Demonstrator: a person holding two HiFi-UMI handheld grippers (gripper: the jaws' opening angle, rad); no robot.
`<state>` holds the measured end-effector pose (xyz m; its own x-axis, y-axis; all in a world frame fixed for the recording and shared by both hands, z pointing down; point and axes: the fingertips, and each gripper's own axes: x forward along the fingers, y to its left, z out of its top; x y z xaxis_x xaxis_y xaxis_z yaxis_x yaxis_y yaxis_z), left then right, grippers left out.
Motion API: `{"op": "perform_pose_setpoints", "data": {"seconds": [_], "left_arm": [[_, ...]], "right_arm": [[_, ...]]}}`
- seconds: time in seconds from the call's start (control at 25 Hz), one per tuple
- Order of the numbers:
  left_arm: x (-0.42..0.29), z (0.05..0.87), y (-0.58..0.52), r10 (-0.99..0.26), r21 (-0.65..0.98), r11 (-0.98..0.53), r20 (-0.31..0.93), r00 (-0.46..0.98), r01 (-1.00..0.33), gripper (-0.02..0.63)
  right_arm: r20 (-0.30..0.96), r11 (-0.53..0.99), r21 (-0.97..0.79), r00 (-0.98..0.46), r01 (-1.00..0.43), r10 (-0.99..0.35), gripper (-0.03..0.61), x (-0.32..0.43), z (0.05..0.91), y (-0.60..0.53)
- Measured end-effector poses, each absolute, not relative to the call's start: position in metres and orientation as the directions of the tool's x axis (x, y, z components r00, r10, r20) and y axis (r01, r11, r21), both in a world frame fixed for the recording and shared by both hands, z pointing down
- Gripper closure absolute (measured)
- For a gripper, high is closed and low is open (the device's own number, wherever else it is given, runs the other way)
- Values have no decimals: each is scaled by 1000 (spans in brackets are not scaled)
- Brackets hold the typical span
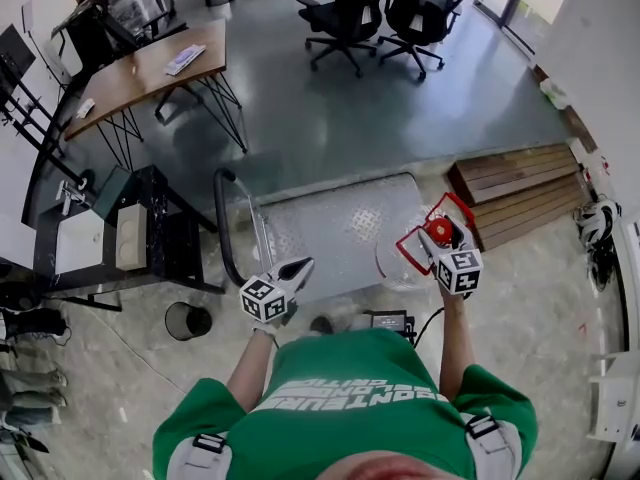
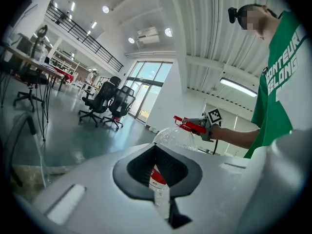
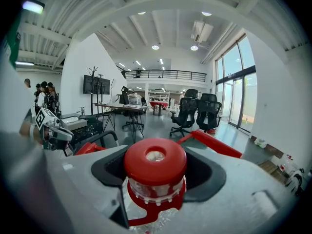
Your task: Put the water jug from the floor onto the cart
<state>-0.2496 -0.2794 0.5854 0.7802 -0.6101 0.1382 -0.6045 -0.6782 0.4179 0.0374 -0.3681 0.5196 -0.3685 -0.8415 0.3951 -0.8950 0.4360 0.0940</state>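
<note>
A clear water jug (image 1: 395,260) with a red cap (image 3: 155,162) and red handle (image 1: 425,230) hangs from my right gripper (image 1: 440,233), which is shut round its neck. In the head view it is over the near right corner of the cart's metal deck (image 1: 330,218). The left gripper view shows the jug (image 2: 178,136) lifted in the air, with the right gripper (image 2: 197,126) on top. My left gripper (image 1: 298,268) is shut on nothing and points at the jug from the left, above the deck's near edge. The cart's black push handle (image 1: 222,230) stands at the left.
Wooden planks (image 1: 520,193) lie right of the cart. A black shelf rack (image 1: 140,233) and a small round bin (image 1: 187,320) stand to its left. A black box with a cable (image 1: 390,320) lies at my feet. A desk (image 1: 150,68) and office chairs (image 1: 385,13) stand farther off.
</note>
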Motion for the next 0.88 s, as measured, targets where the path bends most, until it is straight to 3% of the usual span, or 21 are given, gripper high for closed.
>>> {"op": "perform_pose_setpoints", "data": {"seconds": [0.48,0.88], "left_arm": [[-266,582,-313,-683,413,-608,163,712,-678,605],[-239,571,-357,-700,414,-593,160,696,-691,604]], "right_arm": [[488,594,82,-487,-800,-724,276,-11,564,-422],[545,720,74,-577,-690,-609,276,-38,594,-477]]}}
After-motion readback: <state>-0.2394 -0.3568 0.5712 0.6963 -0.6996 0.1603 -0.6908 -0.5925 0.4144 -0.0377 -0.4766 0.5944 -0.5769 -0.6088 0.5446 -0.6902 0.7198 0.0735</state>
